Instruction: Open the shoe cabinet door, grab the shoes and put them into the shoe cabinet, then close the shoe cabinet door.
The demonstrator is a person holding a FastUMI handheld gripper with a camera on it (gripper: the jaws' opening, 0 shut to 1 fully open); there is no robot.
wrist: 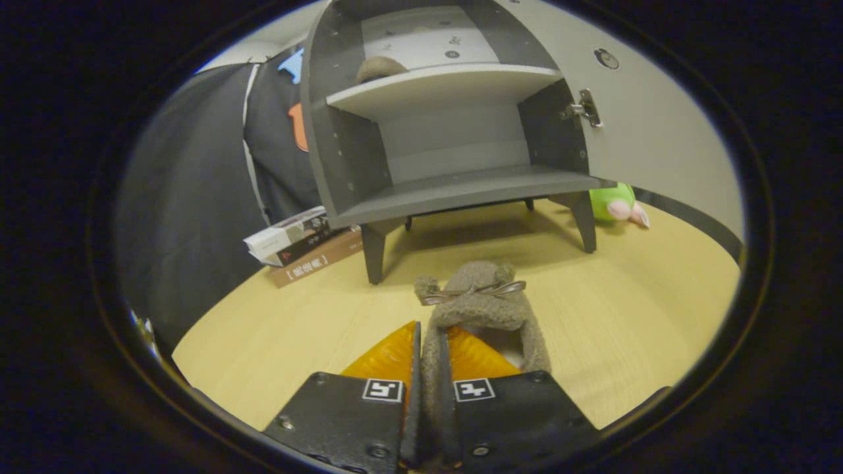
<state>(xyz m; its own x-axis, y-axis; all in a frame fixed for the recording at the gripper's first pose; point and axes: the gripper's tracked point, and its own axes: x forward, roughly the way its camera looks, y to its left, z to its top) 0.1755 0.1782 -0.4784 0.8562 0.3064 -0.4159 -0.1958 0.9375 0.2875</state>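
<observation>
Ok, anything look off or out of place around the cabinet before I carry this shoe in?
Nothing serious. The tool is shut on the fuzzy shoe's side wall. The cabinet door stands open, another shoe on the upper shelf. A green plush toy lies by the right leg, and books are stacked askew left of it.

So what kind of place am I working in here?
Looks like a staged booth, not a real home: a small shoe cabinet stands on a wooden tabletop against black cloth. The fingers pinch a fuzzy slipper.
</observation>
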